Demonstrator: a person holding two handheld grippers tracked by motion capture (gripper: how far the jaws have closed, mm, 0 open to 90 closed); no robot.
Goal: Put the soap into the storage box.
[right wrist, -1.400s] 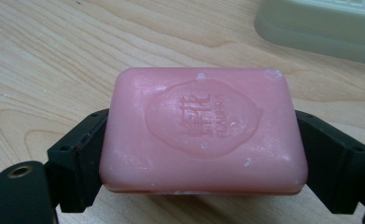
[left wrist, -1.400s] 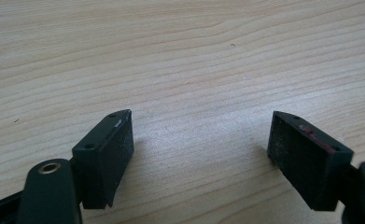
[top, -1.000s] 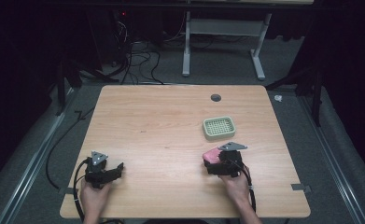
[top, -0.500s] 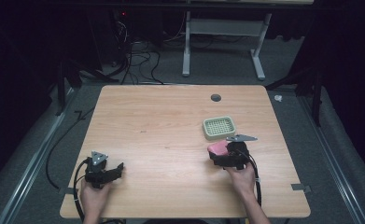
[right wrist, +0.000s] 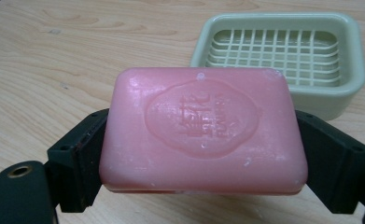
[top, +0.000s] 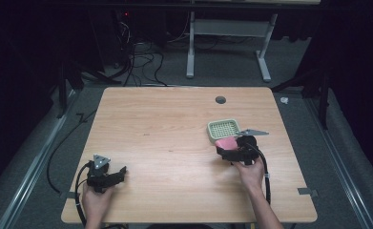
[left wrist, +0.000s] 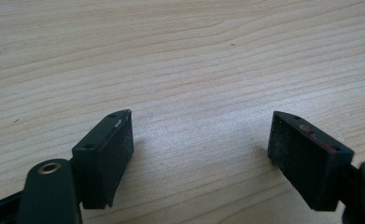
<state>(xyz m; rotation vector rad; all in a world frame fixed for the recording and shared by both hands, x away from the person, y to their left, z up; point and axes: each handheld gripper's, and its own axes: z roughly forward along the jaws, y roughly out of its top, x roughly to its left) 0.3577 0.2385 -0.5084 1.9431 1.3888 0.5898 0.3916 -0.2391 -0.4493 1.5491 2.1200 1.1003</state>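
Spanning most of high view, rectangular light wooden table [top: 165, 129] with small dark round hole near far edge. Right gripper [top: 229, 151] on right half, fingers clamped on both ends of pink rectangular soap bar [right wrist: 203, 128] (embossed oval stamp facing up), bar held above table just beside pale green plastic soap dish [right wrist: 283, 56] with grid insert. Left gripper [top: 108, 177] near front-left corner, well apart, fingers [left wrist: 106, 156] spread wide over bare wood, gripping nothing.

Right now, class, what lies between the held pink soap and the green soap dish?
Nothing: the right gripper view shows bare wooden table between soap and dish.
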